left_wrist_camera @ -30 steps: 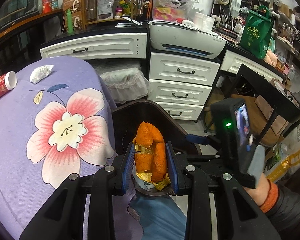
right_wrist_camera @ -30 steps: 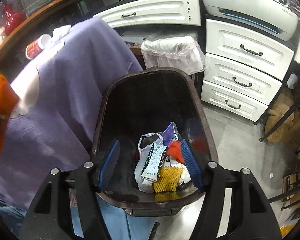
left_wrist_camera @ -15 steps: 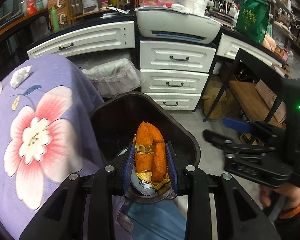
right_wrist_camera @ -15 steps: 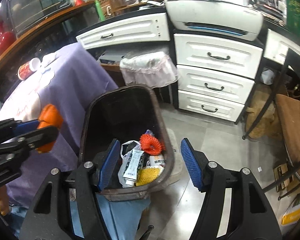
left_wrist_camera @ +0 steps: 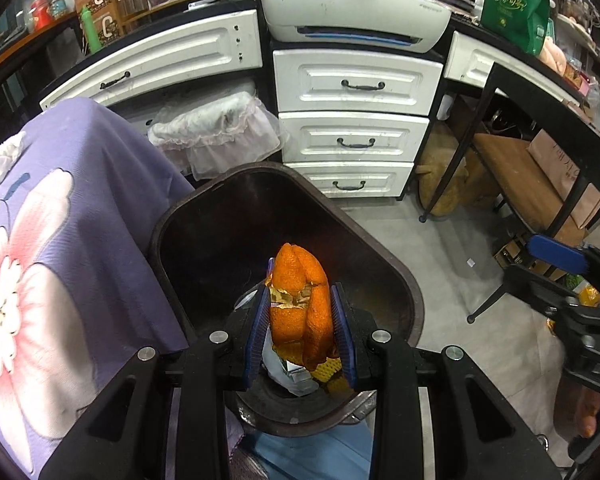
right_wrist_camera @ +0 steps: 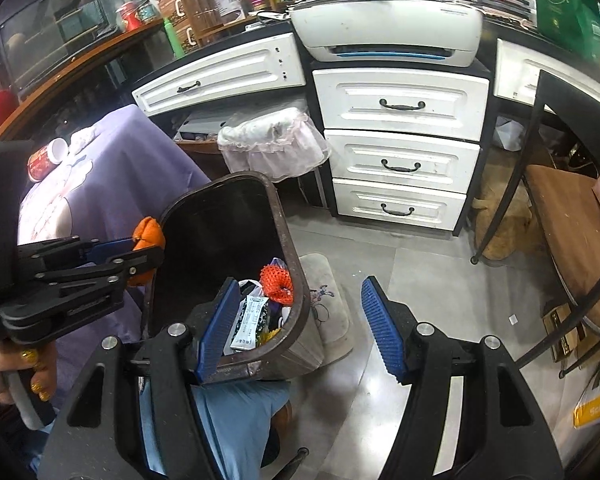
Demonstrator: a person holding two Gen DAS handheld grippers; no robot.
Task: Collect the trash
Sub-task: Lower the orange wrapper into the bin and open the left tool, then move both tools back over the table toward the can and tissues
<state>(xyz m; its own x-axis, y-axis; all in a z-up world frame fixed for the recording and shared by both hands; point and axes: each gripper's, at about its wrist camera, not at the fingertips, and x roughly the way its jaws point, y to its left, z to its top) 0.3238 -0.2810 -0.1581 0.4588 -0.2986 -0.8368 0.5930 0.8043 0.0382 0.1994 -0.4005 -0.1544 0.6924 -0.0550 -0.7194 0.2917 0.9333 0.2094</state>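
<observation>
My left gripper (left_wrist_camera: 300,324) is shut on an orange peel (left_wrist_camera: 300,300) and holds it above the open dark brown trash bin (left_wrist_camera: 380,256). The right wrist view shows the same left gripper (right_wrist_camera: 140,254) with the peel (right_wrist_camera: 148,232) at the bin's left rim (right_wrist_camera: 278,216). Inside the bin lie a white bag, a wrapper (right_wrist_camera: 250,322) and a red mesh (right_wrist_camera: 276,280). My right gripper (right_wrist_camera: 300,328) is open and empty, over the bin's right rim and the floor. On the purple cloth table lie a crumpled tissue (left_wrist_camera: 6,156) and a red cup (right_wrist_camera: 46,158).
White drawers (left_wrist_camera: 352,120) with a printer (left_wrist_camera: 352,12) on top stand behind the bin. A lace-covered bin (left_wrist_camera: 216,132) sits to their left. A dark table frame with a wooden stool (left_wrist_camera: 536,184) is at the right. A small floor mat (right_wrist_camera: 328,300) lies beside the bin.
My left gripper has carried the peel rightward from the table over the bin mouth. My right gripper has pulled back and right, away from the bin's inside.
</observation>
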